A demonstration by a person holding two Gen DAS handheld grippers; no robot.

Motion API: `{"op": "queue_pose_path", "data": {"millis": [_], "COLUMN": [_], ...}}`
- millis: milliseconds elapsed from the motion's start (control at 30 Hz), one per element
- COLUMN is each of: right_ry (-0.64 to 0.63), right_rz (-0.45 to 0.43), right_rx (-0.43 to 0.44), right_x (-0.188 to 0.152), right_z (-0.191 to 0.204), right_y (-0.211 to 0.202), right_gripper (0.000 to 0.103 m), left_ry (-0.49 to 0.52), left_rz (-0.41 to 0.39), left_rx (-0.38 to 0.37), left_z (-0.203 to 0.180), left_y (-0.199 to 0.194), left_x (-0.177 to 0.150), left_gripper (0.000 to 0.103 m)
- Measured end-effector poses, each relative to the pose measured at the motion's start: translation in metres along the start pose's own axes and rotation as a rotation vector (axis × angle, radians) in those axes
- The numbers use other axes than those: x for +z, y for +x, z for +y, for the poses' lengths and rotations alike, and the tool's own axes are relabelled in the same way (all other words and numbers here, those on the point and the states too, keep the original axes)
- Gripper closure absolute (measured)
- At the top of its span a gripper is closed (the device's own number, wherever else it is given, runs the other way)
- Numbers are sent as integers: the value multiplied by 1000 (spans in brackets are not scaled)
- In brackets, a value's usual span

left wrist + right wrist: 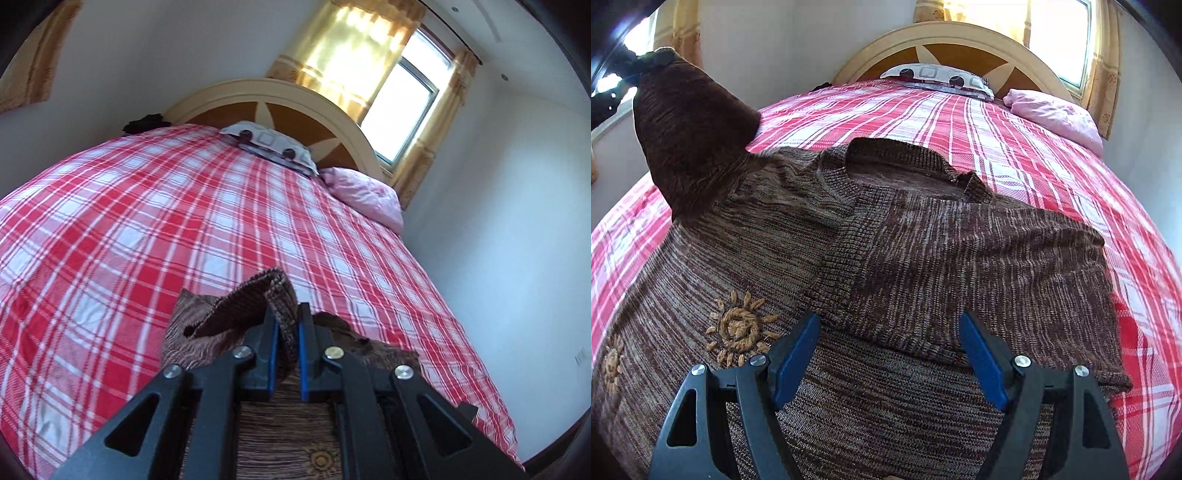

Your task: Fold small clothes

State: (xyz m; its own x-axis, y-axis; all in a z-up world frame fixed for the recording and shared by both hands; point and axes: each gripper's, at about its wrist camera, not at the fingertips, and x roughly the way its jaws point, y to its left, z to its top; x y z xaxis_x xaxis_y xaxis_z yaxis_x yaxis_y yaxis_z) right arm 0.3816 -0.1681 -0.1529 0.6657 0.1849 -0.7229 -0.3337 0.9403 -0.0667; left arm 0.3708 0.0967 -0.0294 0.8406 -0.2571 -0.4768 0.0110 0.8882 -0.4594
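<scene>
While left gripper pinches sweater sleeve, right gripper open

Daylight enters through a window at the far right, overexposed to white, and makes the yellow curtains glow. Both fisheye views bend the bed and walls, with black corners. The lifted sleeve at left is dark and slightly blurred.

One sweater, two pillows
</scene>
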Motion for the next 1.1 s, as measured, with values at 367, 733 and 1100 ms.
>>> {"op": "queue_pose_path", "data": {"millis": [367, 733, 1100], "right_ry": [121, 318, 30], "right_rz": [-43, -103, -28], "right_rx": [48, 131, 85], "right_x": [-1, -8, 30], "right_z": [-23, -59, 17], "right_y": [-5, -11, -35], "right_gripper": [25, 25, 25], "left_ry": [137, 330, 77], "left_rz": [165, 32, 206], "left_rx": [-27, 245, 394], "left_z": [-72, -22, 93], "left_y": [72, 33, 57], "left_x": [-73, -68, -69], "left_gripper": [90, 23, 22]}}
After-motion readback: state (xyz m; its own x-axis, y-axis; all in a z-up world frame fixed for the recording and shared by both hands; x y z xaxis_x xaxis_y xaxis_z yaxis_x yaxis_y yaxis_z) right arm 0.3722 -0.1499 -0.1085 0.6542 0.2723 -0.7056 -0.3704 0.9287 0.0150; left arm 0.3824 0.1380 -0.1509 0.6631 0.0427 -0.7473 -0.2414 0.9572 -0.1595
